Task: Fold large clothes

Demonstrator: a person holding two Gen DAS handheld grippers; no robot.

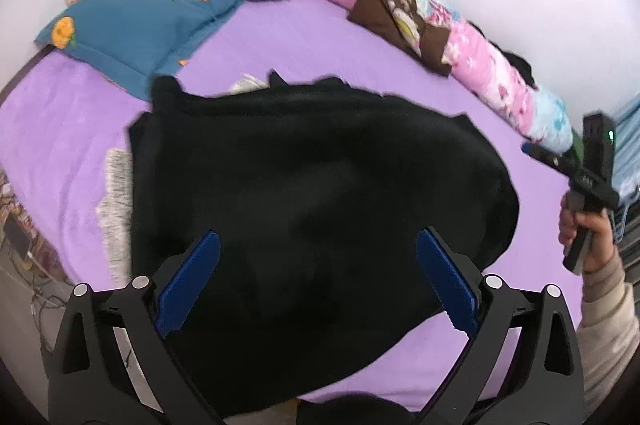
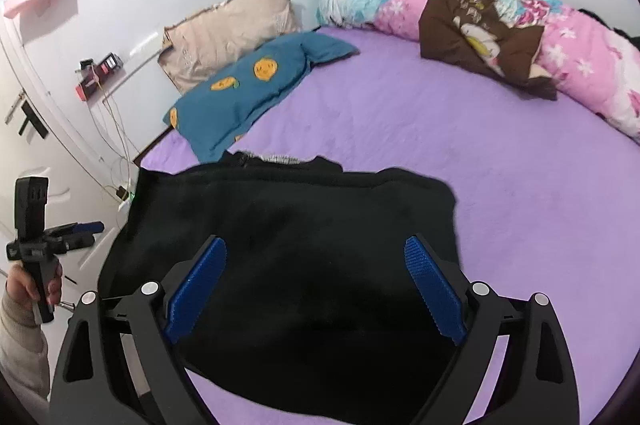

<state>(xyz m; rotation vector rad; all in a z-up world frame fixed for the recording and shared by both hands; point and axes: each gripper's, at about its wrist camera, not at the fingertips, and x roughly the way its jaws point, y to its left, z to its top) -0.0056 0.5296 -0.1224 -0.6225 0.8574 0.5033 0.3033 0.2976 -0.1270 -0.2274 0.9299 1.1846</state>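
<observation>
Jaws of the left gripper (image 1: pixel 318 281) and right gripper (image 2: pixel 316 285) stand spread, pinching nothing, above the black garment (image 1: pixel 320 193) lying folded mid-frame on the purple bed (image 2: pixel 460 145). Likely between folds; next needs a fresh edge grasp.

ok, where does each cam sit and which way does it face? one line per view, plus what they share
Left wrist: on the left gripper, angled down at the black garment on the purple bed; open blue fingers, plus the right gripper in a hand at right.
Right wrist: on the right gripper, angled down over the garment toward the blue pillow; open fingers, left gripper at left.
Shared: garment, bed, blue pillow, floral quilt.
</observation>
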